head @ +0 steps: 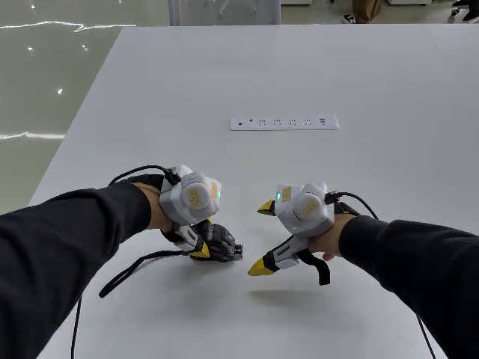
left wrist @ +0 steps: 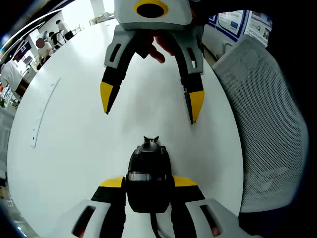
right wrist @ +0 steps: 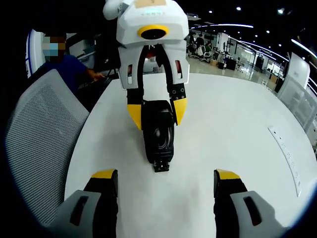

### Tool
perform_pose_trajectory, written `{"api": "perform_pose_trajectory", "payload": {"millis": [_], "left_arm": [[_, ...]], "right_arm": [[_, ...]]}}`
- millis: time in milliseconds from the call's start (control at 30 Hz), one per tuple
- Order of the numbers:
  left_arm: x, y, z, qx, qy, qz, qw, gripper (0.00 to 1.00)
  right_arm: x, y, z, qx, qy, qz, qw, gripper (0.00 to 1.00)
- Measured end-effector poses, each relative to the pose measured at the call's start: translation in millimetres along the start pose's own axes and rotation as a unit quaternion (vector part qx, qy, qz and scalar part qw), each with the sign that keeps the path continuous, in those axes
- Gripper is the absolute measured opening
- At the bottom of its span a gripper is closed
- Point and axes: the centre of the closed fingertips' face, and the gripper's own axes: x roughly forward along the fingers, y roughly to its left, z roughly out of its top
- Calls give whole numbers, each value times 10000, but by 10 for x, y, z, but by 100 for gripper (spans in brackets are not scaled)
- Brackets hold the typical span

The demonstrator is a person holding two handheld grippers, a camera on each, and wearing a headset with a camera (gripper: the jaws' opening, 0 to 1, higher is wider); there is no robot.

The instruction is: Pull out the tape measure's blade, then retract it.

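Note:
A black tape measure (head: 218, 241) rests on the white table (head: 299, 75), gripped by my left gripper (head: 203, 249), which is shut on its body. Its blade tip (left wrist: 150, 140) sits at the case mouth, facing the right gripper. In the left gripper view the tape measure (left wrist: 147, 173) sits between yellow-tipped fingers (left wrist: 113, 182). My right gripper (head: 263, 238) stands open a short way to the right, facing the tape measure, apart from it. In the right gripper view the tape measure (right wrist: 158, 134) lies ahead of the open right gripper (right wrist: 166, 176), its blade tip (right wrist: 161, 166) nearest.
A white power strip (head: 284, 123) lies farther back on the table. Black cables (head: 135, 265) trail from the left gripper toward the near edge. A grey mesh chair (left wrist: 262, 124) stands beside the table. The table's left edge (head: 71, 127) drops to a glossy floor.

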Motion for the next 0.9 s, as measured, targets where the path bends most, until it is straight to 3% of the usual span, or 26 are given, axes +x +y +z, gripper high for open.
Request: {"api": "perform_pose_trajectory", "payload": {"millis": [133,267,600,733,900], "left_arm": [[26,-30,-18,-69,-11,-70,10000,33],[70,-34,-16,-63,-24,49,10000,33],[41,-41,-11,-71,-227,1,9997,31],[49,-34,-8,-136,-277,-13,9995,31],[56,-35,-2,-185,-322,-56,9993,31]], "right_arm": [[14,18,12,-28,9,67,10000,71],[78,44,-3,-126,65,157,9998,67],[228,41,-18,-112,157,340,9992,36],[302,48,-49,-173,259,352,9989,36],[362,65,-77,-362,362,332,9981,24]]}}
